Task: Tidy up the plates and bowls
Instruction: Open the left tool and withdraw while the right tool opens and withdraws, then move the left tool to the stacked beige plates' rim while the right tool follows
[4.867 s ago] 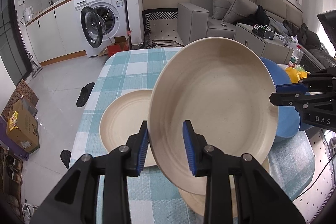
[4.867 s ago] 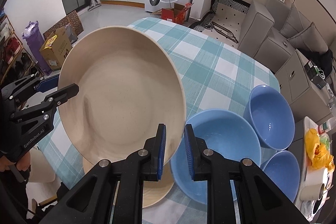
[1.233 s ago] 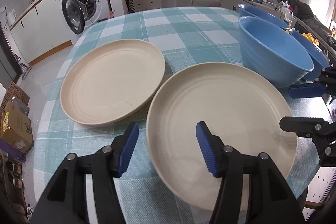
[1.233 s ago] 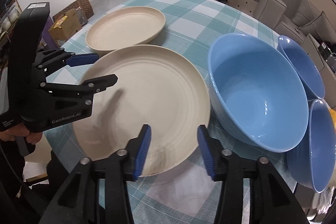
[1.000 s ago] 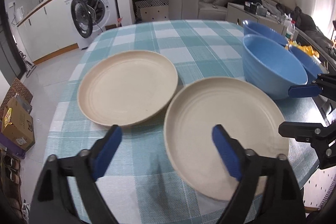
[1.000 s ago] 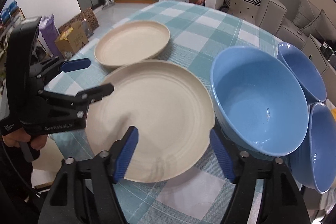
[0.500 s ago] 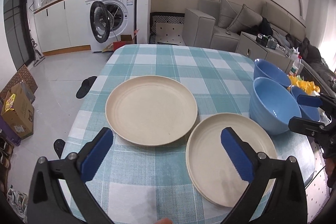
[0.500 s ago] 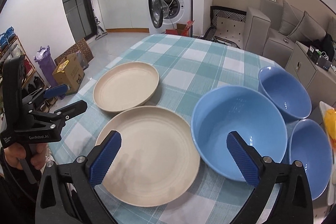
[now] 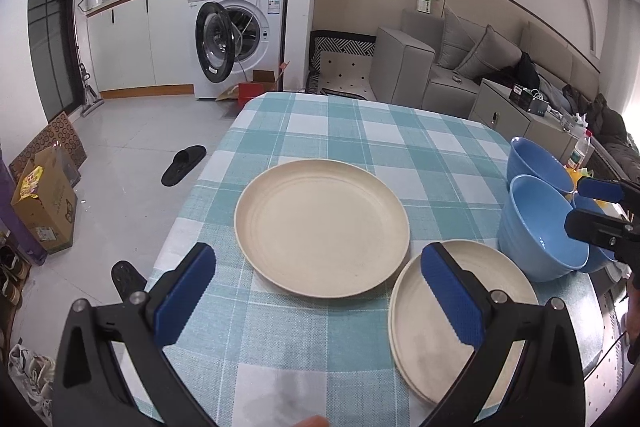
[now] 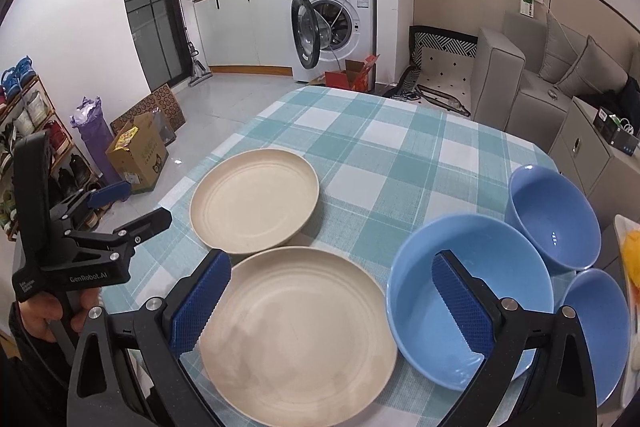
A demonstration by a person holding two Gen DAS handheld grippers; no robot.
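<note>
A single cream plate [image 9: 322, 225] [image 10: 254, 199] lies on the checked tablecloth [image 9: 360, 131]. To its right a stack of cream plates [image 9: 460, 319] [image 10: 298, 331] sits at the near edge. Three blue bowls stand right of the stack: a large one [image 10: 468, 291] [image 9: 540, 227], and two smaller ones [image 10: 554, 215] [image 10: 596, 327]. My left gripper [image 9: 318, 297] is wide open and empty, held above the near edge; it also shows in the right wrist view [image 10: 128, 205]. My right gripper [image 10: 330, 301] is wide open and empty above the stack and the large bowl; it also shows in the left wrist view [image 9: 600, 203].
The far half of the tablecloth [image 10: 380, 143] carries nothing. A washing machine [image 9: 240, 35] with its door open, a sofa [image 9: 460, 67] and a side cabinet [image 9: 516, 107] stand beyond the table. A cardboard box [image 9: 44, 203] and a slipper [image 9: 184, 165] lie on the floor at the left.
Both grippers let go of the plate they held together; it now lies on the stack. Both opened wide and pulled back and up from the table.
</note>
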